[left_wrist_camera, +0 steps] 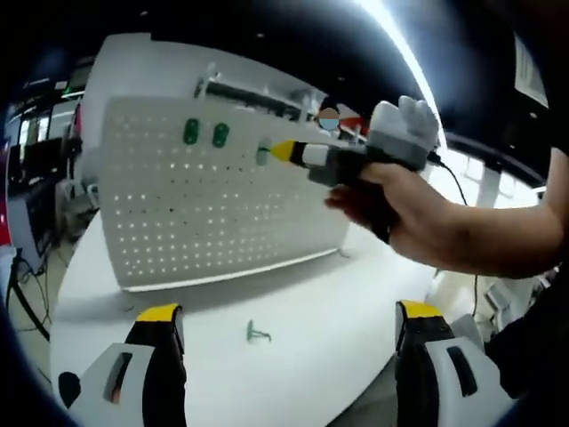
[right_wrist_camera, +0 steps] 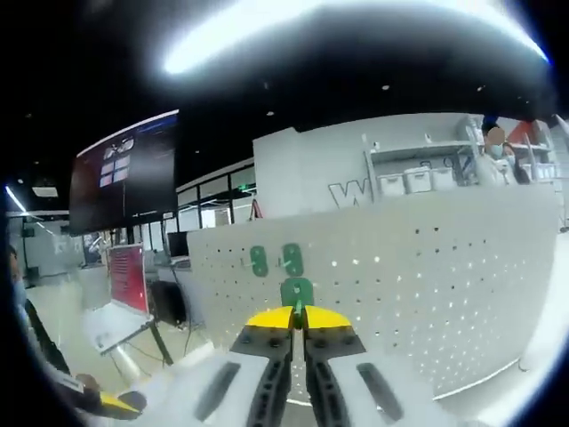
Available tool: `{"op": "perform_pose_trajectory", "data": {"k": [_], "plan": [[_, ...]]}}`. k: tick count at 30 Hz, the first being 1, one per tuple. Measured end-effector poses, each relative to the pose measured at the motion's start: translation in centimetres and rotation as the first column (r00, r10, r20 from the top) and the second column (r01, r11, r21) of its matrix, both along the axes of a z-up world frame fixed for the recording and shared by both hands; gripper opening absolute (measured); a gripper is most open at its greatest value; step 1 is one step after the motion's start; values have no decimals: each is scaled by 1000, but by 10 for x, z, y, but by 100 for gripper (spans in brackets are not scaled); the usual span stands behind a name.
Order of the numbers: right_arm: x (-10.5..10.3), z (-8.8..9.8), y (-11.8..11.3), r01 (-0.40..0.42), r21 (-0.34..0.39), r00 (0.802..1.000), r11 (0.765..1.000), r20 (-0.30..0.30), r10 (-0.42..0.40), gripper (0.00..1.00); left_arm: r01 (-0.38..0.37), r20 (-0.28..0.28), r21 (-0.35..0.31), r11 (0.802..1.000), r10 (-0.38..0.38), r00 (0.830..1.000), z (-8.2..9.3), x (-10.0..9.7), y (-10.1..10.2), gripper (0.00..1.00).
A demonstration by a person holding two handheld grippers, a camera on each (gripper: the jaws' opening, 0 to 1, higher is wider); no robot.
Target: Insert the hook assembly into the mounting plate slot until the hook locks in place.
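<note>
Your right gripper (right_wrist_camera: 299,318) has its yellow-tipped jaws pinched almost together on a green hook (right_wrist_camera: 296,292), and you are holding that hook right up against the face of the white pegboard (right_wrist_camera: 427,267). Whether the hook is seated in the holes, you cannot tell from here. Two more green hooks (right_wrist_camera: 275,260) already sit on the pegboard just above the one you hold.

In the left gripper view, your left gripper (left_wrist_camera: 284,313) has its jaws spread wide with nothing between them, low in front of the pegboard (left_wrist_camera: 196,205). One spare green hook (left_wrist_camera: 257,334) lies on the white table (left_wrist_camera: 338,311) in front of the pegboard's lower edge. Your right hand (left_wrist_camera: 391,200) holds the right gripper (left_wrist_camera: 283,152) to the pegboard beside those two hooks (left_wrist_camera: 205,133).
</note>
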State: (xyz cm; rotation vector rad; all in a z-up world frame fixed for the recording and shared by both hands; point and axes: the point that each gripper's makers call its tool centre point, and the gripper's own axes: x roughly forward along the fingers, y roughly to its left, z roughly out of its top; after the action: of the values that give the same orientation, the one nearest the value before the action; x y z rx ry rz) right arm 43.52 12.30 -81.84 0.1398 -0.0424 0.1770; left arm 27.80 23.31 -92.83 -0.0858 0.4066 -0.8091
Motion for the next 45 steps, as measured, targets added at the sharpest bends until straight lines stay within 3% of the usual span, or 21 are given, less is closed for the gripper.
{"op": "perform_pose_trajectory", "data": {"k": [9,17,20,25,36,38,45], "plan": [[41,13,-6,38,-14,999,999,27,-38,0,-72,-18,-42,997,71,997,-1,10,14,100],[58,14,-22,95,-7,995,995,28,-94,0,-86,2,-8,996,86,996,-6,14,18,99],[61,16,-26,110,7,993,994,29,-110,0,-77,-7,0,997,77,997,-10,13,16,98],[61,22,-22,115,-34,992,993,51,-113,0,-79,-25,3,997,79,997,-13,10,16,97],[69,19,-20,154,-48,988,987,31,-152,0,-99,-40,8,995,99,994,-16,10,23,96],[70,18,-21,160,-13,987,987,12,-160,0,-104,-40,8,995,104,994,-17,10,25,96],[71,13,-20,182,-59,983,982,14,-181,0,-128,-43,1,992,128,991,-16,13,32,93]]}}
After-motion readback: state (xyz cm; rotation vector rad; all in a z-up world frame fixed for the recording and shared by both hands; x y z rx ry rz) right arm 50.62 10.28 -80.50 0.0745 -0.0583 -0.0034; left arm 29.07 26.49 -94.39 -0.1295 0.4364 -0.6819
